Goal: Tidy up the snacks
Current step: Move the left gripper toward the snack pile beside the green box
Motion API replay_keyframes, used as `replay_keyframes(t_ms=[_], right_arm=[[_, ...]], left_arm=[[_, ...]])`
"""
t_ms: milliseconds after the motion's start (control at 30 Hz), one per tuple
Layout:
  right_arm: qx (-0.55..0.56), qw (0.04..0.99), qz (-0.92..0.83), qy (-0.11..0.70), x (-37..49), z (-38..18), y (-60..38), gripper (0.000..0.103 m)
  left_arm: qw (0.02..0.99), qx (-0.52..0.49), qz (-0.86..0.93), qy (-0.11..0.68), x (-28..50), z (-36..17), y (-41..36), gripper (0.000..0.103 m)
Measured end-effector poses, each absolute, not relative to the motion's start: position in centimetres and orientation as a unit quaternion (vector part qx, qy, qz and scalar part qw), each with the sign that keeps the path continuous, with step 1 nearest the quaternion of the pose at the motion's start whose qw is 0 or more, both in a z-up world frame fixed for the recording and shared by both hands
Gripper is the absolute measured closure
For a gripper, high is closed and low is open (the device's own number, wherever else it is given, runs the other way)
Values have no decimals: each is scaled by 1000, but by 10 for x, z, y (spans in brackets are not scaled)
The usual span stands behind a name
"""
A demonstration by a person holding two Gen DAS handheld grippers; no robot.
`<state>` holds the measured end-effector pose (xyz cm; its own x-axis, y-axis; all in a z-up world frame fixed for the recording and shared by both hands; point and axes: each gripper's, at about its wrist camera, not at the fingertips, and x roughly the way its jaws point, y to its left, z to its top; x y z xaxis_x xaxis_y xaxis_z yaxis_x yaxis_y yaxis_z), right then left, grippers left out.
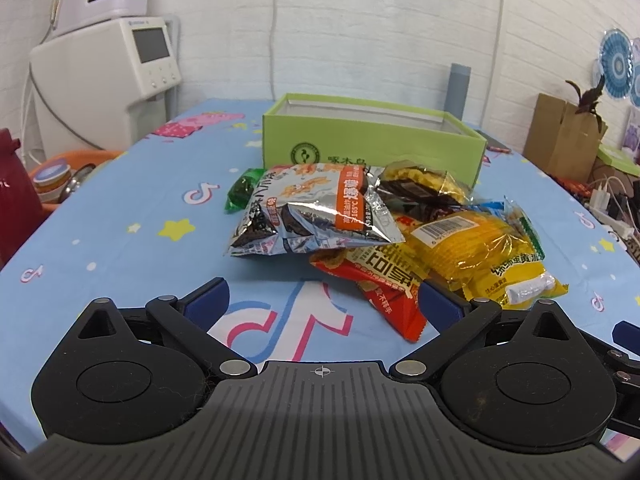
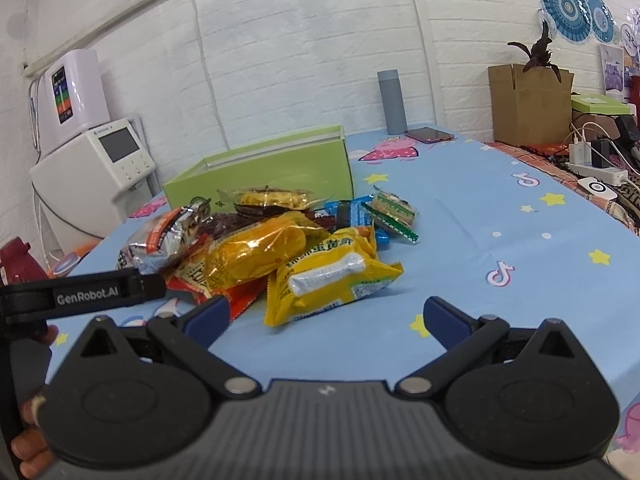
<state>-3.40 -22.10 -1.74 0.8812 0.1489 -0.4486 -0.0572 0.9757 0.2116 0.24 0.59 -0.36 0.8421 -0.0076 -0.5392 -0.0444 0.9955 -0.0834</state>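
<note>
A pile of snack packets lies on the blue tablecloth in front of an open green box [image 1: 372, 136] [image 2: 264, 172]. On top is a silver and orange packet [image 1: 312, 208] [image 2: 160, 240]. Beside it lie a yellow packet [image 1: 488, 256] [image 2: 332, 276], a red packet [image 1: 384, 296] and a small green one [image 1: 242, 188]. My left gripper [image 1: 324, 304] is open and empty, just short of the pile, with the red packet's corner between its fingers. My right gripper [image 2: 326, 316] is open and empty, close to the yellow packet. The left gripper's arm [image 2: 92, 292] shows at the left in the right wrist view.
A grey cylinder [image 2: 392, 102] and a phone [image 2: 428, 135] stand behind the box. A white appliance [image 1: 108, 80] is off the table's left. A cardboard box [image 2: 528, 104], chargers and a power strip [image 2: 596, 168] sit at the right.
</note>
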Motion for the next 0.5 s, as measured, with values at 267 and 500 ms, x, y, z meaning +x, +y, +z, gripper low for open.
replay_keyframes(t_ms=[267,500], right_arm=[[95,960,51,259,-21,-31,-220,0],[89,954,31,283,-8,-51,-221,0]], left_arm=[[953,-43,13,298,15,-14,5,8],[948,-37,18,315,25,-27,4,8]])
